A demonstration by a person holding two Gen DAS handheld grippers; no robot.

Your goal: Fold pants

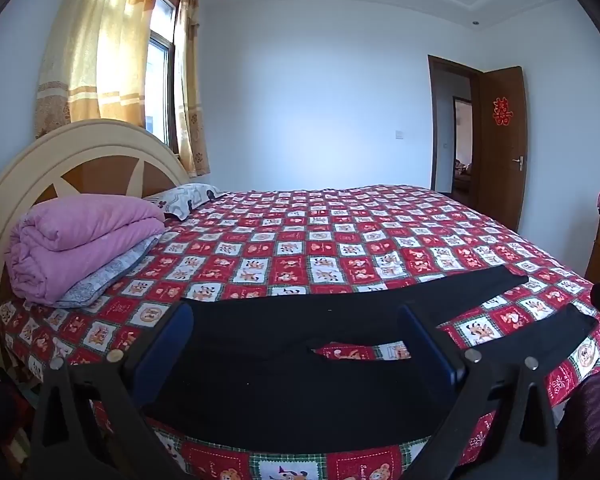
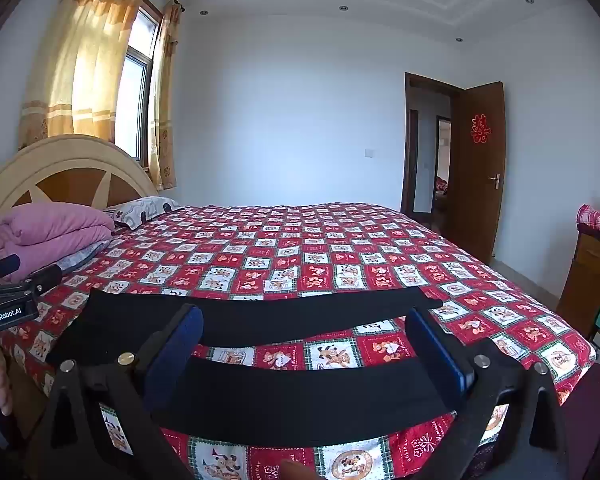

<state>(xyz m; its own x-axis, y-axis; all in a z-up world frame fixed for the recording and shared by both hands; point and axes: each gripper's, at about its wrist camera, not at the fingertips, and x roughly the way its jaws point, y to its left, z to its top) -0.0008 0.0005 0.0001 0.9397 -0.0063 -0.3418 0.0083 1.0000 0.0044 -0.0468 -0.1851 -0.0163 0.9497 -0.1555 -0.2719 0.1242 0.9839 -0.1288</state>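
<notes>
Black pants [image 1: 284,380] lie flat along the near edge of the bed, waist to the left, two legs spread to the right. In the right wrist view the two legs [image 2: 300,392] run across as separate bands. My left gripper [image 1: 300,344] is open, hovering above the waist and crotch area, blue pads [image 1: 168,344] wide apart. My right gripper [image 2: 304,344] is open above the legs, empty. The left gripper's body also shows at the left edge of the right wrist view [image 2: 4,312].
The bed has a red checked cartoon sheet [image 1: 340,240]. A folded pink quilt [image 1: 80,240] and a pillow [image 1: 184,198] lie by the headboard [image 1: 40,160]. A wooden cabinet [image 2: 592,276] stands right of the bed. An open door [image 2: 480,168] is at the far right.
</notes>
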